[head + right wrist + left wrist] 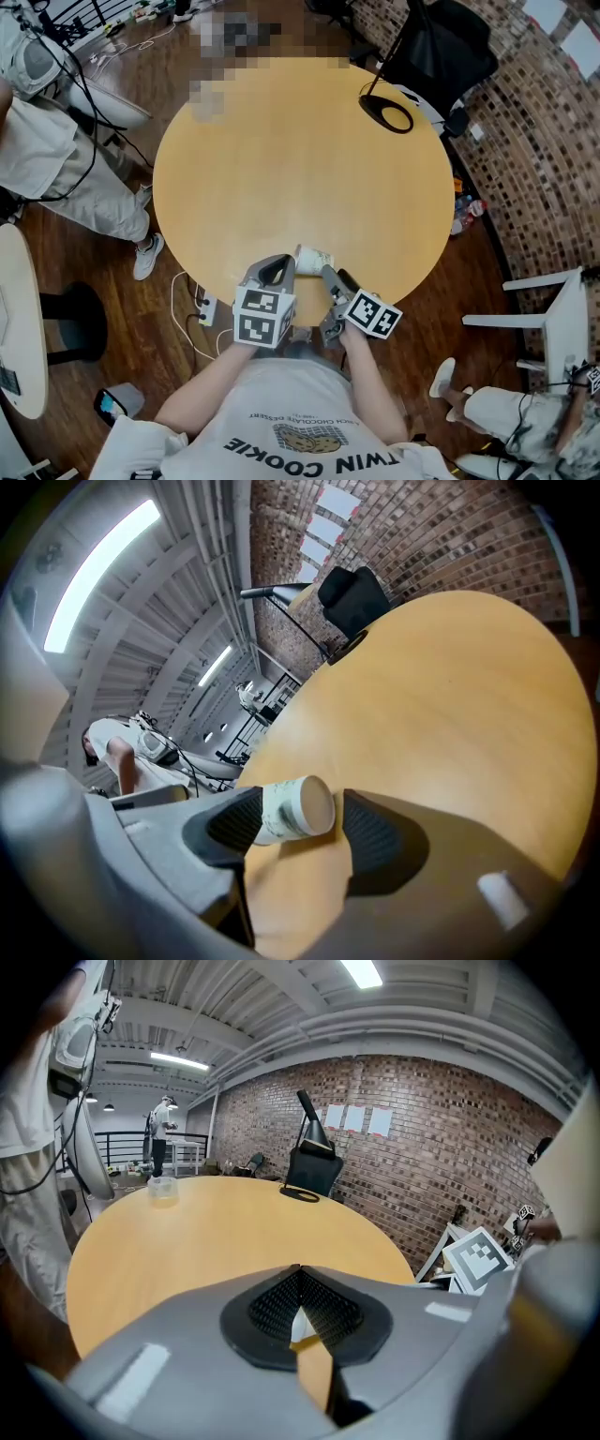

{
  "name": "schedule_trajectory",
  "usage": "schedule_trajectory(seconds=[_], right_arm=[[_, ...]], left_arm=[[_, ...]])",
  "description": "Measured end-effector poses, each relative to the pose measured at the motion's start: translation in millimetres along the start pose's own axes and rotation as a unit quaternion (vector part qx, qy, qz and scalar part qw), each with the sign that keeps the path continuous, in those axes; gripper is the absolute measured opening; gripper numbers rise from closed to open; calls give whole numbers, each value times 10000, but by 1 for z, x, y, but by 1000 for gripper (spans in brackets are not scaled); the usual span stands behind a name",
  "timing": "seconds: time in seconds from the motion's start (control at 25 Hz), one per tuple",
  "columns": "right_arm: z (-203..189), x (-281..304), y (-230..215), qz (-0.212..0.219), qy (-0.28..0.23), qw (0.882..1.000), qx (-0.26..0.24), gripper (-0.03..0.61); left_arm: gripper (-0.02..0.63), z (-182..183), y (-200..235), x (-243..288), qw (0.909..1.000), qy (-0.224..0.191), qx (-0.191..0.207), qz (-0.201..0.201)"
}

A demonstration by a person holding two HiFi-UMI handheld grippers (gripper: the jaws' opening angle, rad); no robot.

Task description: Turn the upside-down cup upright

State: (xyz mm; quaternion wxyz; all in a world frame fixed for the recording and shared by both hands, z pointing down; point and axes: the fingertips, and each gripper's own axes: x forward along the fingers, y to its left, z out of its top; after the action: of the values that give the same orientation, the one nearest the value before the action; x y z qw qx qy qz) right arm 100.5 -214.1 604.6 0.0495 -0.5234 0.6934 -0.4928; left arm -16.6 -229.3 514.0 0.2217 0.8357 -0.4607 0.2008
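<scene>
The cup [314,260] was at the near edge of the round desk [281,159], close to the person. It was tipped over on its side, not standing up. It sat between the fingers [375,834] of the right gripper [330,275].

In the right gripper view, the fingers were wide apart with the cup [292,810] across the gap. One pad was against the cup's wall and the other was right at its far end. It looked like a soft hold. One round end of the cup faced the camera. I could not tell if that was the mouth or the bottom.

The left gripper [278,269] was just beside the cup. Its fingers were closed together with nothing in them.

The cup looked like a white paper cup with some grey print on it. I think it is very light, so it would be easy to knock away or let slip. I think its wall is thin and soft too, so a hard squeeze would dent it. The best place to hold it looks like the middle of the wall, one pad on each side, pressing gently. The rim is probably the stiffest part, but it is round and could roll out. To finish, the cup needs turning until its mouth faces up, then setting flat on the desk.
</scene>
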Motion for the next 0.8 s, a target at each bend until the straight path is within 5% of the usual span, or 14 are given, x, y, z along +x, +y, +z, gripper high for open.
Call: schedule_trajectory(seconds=[0.12, 0.2, 0.32, 0.44, 0.56, 0.8], right_arm=[[2, 4, 6, -205, 296, 9936, -1073, 261], [7, 9, 16, -281, 580, 9707, -2317, 261], [21, 23, 32, -313, 1013, 9049, -4122, 261], [42, 40, 44, -215, 1449, 8389, -5243, 261], [48, 53, 48, -129, 1784, 7872, -5902, 261], [19, 73, 44, -94, 2284, 7276, -6468, 264]], left_arm=[[3, 0, -2, 0, 10000, 2, -40, -22], [3, 2, -3, -1, 10000, 1, -74, -10], [3, 9, -3, 0, 10000, 1, -90, 16], [3, 23, -3, 4, 9999, 37, -142, 58], [3, 22, 2, 3, 9996, 19, -224, 142], [3, -4, 20, -11, 9991, -122, -333, 251]])
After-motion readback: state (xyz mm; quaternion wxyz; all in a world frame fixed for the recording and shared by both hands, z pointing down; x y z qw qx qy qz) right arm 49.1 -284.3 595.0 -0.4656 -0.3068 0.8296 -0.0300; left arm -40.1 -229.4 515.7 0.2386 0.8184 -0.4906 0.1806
